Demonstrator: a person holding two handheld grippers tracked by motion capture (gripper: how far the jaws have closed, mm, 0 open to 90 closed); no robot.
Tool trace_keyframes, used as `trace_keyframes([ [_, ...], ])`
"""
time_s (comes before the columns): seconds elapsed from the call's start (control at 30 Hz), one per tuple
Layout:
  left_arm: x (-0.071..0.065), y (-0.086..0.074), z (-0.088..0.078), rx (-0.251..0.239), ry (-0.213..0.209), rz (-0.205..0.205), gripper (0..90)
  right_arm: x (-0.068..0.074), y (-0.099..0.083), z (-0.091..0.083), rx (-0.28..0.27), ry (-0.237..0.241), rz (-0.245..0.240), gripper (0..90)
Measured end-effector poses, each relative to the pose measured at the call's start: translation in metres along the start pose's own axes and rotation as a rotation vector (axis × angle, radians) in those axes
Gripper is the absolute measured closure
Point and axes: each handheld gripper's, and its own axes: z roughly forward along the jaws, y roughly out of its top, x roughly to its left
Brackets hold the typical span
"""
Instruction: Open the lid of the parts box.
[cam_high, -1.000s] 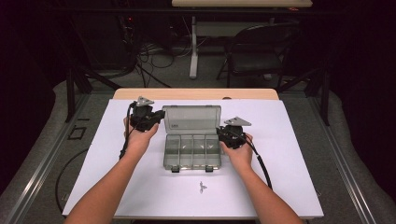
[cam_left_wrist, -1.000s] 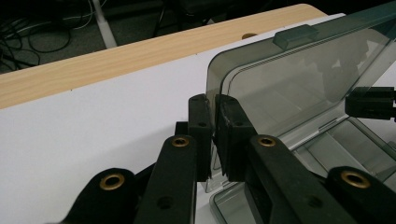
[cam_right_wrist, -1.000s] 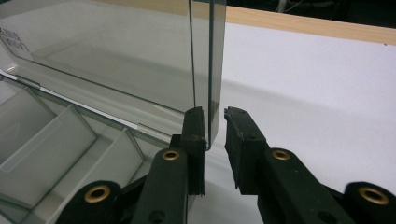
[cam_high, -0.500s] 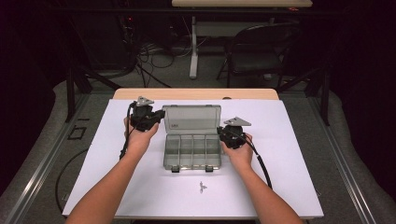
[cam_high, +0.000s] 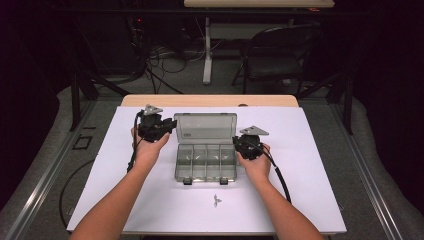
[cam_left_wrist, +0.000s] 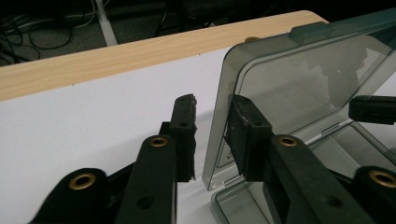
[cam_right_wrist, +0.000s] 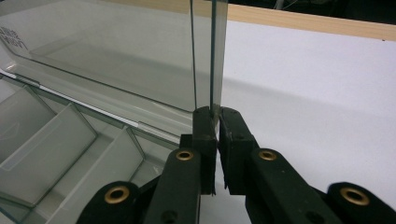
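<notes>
Clear plastic compartment box (cam_high: 206, 162): centre of the high view, on the white sheet (cam_high: 310, 165) that covers the table. Base divided into a row of compartments, two dark latches on its near edge. Lid (cam_high: 205, 128) raised and standing nearly upright at the far side of the base.

Left gripper (cam_high: 169, 126): left of centre in the high view, at the lid's left edge, held in the person's left hand (cam_high: 147, 150). In the left gripper view its jaws straddle that edge. The right-hand pad lies against the inner face of the lid (cam_left_wrist: 299, 88); the left-hand pad stands off from the outer face with white sheet showing in the gap. The jaws have just been opening, with the lid edge between them; they are parted, not clamping.

Right gripper (cam_high: 239, 145): right of centre in the high view, at the right end of the box, held in the right hand (cam_high: 256, 165). In the right gripper view its jaws are pinched together on the thin edge of the lid (cam_right_wrist: 205, 56), which rises straight up out of them at frame centre. Compartments (cam_right_wrist: 70, 140) at lower left.

Small dark piece (cam_high: 216, 200): lower centre of the high view, on the sheet, apart from the box; too small to identify.

Wooden table edge (cam_high: 210, 100): above the sheet, beyond the lid.
</notes>
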Motion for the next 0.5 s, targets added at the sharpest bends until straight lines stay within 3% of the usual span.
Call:
trace_keyframes([
  [0.1,0.002,-0.005,0.0,0.002,-0.009,-0.023,69.6,0.0,0.0,0.0,0.001,0.0,0.001,85.7],
  [0.4,0.004,-0.023,0.003,0.058,-0.02,-0.038,68.8,0.0,0.0,0.0,0.001,0.001,0.002,85.7],
  [0.5,0.005,-0.03,0.004,0.082,-0.044,-0.073,68.9,0.0,0.0,0.0,0.001,0.001,0.001,85.7],
])
